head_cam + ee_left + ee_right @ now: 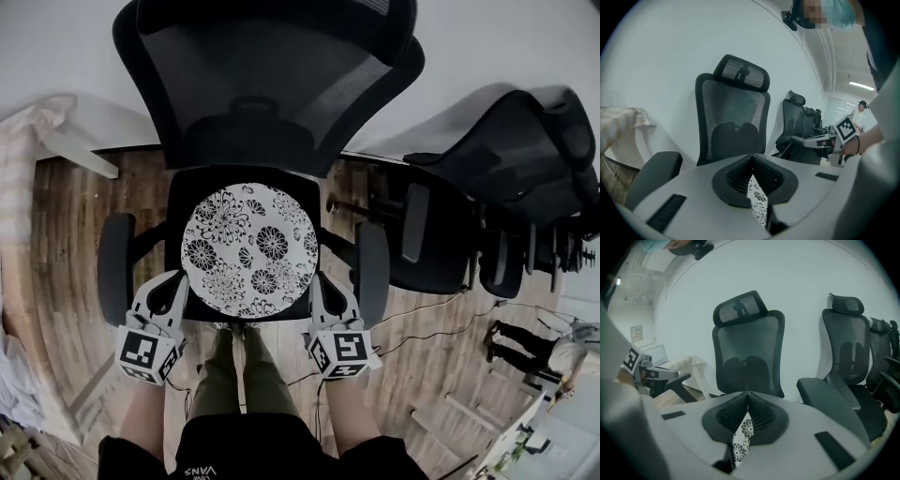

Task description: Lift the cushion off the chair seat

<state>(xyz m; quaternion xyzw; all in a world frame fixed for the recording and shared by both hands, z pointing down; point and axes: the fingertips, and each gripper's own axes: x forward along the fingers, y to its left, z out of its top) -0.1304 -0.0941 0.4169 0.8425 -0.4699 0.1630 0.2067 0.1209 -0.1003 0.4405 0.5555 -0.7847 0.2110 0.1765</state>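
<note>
- Left gripper (pixel 176 284): jaws pinched right down on the cushion (pixel 249 251). In the left gripper view a thin strip of the flowered fabric sits squeezed between the pads.
- Right gripper (pixel 320 287): same story. It is clamped tight on the cushion's rim, with the flower print caught between its pads in the right gripper view.
- What matters for the lift is that the cushion lies ahead of both tools and between them. I've got its near rim at two spots, the left gripper on the near-left and the right gripper on the near-right.
- It's a round disc with no long axis to line up on, and neither hand is nearer. The grip looks even on both sides.
- Nearly all of the cushion reaches forward from my jaws, over the chair seat (pixel 183 192) and toward the backrest (pixel 272 75).
- From above I can't tell whether it is resting on the seat or already a touch clear of it.
- My read is that both hands should rise together and level. With only the near edge held, the far side may droop and drag on the seat.
- The armrests sit just outside each tool, one (pixel 114 267) outboard of the left gripper and one (pixel 372 272) outboard of the right. A straight-up path should keep between them.
</note>
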